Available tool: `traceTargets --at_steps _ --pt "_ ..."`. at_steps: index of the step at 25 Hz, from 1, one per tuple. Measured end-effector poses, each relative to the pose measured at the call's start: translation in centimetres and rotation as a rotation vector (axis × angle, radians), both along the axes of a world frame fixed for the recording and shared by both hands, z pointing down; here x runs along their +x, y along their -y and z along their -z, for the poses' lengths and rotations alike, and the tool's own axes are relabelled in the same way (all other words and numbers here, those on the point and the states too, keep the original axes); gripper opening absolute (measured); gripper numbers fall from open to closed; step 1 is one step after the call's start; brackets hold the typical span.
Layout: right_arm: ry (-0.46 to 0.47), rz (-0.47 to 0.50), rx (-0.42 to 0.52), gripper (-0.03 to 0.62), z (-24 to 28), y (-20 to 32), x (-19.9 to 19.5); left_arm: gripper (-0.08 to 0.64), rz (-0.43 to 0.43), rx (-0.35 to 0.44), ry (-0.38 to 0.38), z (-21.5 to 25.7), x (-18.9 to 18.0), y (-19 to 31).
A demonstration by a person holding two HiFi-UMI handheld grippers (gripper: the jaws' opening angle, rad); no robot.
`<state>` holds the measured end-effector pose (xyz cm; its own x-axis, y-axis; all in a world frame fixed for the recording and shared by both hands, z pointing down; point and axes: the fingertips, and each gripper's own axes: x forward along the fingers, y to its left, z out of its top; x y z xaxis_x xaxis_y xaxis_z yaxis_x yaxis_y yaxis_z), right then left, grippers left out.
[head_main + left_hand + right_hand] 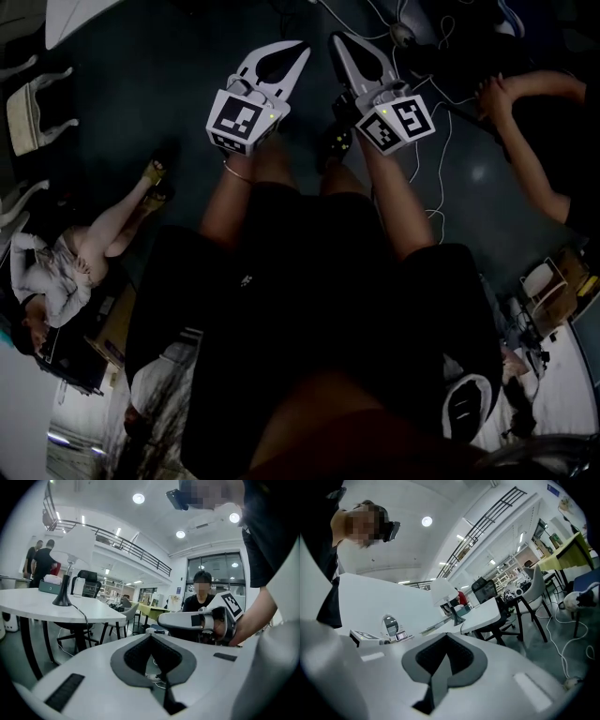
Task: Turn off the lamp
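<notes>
Standing upright, the lamp (74, 545) is white-shaded, dark-footed.

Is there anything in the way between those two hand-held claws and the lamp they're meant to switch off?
Nothing visible blocks them. The lamp stands on the white table some way ahead, with only open floor between. The left gripper and right gripper are both shut and empty, well short of the table.

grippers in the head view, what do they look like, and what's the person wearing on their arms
Both the left gripper and right gripper are white, with tapering curved jaws lined in dark textured pads. Each carries a cube of black-and-white square markers. Forearms are bare of sleeves; a thin bangle circles the left wrist.
</notes>
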<state>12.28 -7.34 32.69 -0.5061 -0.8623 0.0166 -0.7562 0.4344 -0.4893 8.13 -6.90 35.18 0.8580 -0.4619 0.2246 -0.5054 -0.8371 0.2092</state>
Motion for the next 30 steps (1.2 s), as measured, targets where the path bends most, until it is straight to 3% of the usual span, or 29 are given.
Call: traceTargets --at_steps 8,19,24,30 --pt "-0.019 0.016 0.004 0.000 3.4 -2.2 0.0 0.006 0.038 0.010 0.019 4.2 -1.4 -1.1" --pt "0.017 0.024 -0.005 0.000 7.3 -4.9 1.5 0.006 0.015 0.047 -0.003 8.6 1.7 -3.7" --pt "0.001 0.060 0.011 0.000 8.8 -5.8 2.0 0.006 -0.040 0.124 0.018 10.6 3.6 -4.8" --pt "-0.009 0.072 0.057 0.000 11.6 -6.0 2.3 0.006 0.002 0.129 -0.048 13.2 3.4 -4.3"
